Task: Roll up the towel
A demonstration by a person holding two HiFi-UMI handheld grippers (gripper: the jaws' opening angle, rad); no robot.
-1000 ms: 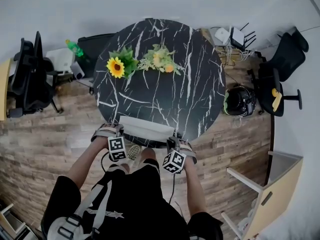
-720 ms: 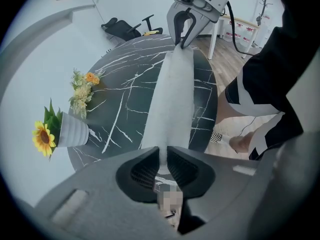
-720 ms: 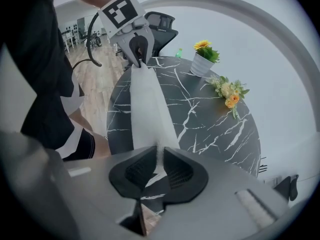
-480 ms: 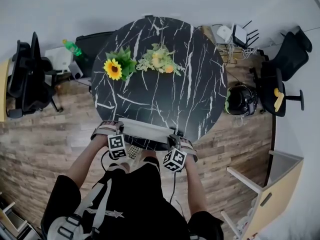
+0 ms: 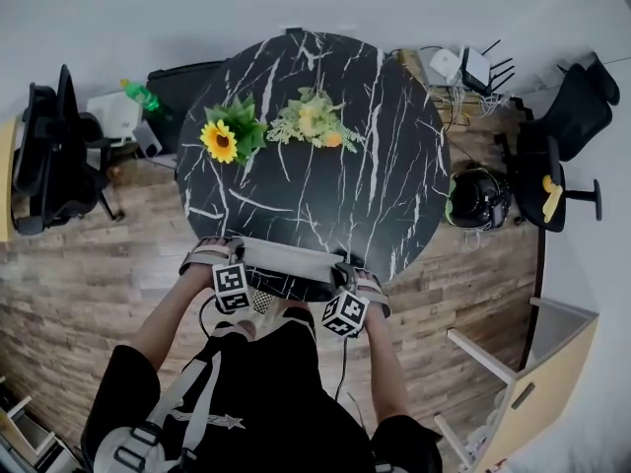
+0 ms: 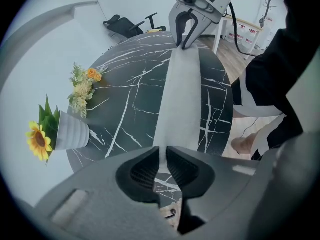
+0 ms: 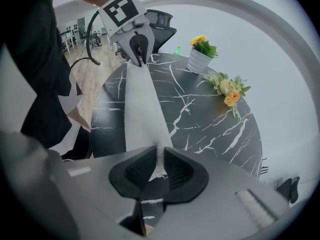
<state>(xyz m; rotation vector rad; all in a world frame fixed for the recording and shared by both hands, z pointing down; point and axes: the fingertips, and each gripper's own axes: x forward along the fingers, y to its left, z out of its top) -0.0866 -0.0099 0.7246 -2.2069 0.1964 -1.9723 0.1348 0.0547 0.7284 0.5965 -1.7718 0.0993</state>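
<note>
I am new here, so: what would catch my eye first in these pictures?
A pale towel is stretched along the near edge of the round black marble table, its ends pinched by the left gripper and the right gripper. A sunflower stands at the table's far left.

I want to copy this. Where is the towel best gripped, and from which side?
Grip the towel by its short ends, from above: it stretches as a narrow strip along the table edge, where left gripper and right gripper pinch it.
</note>
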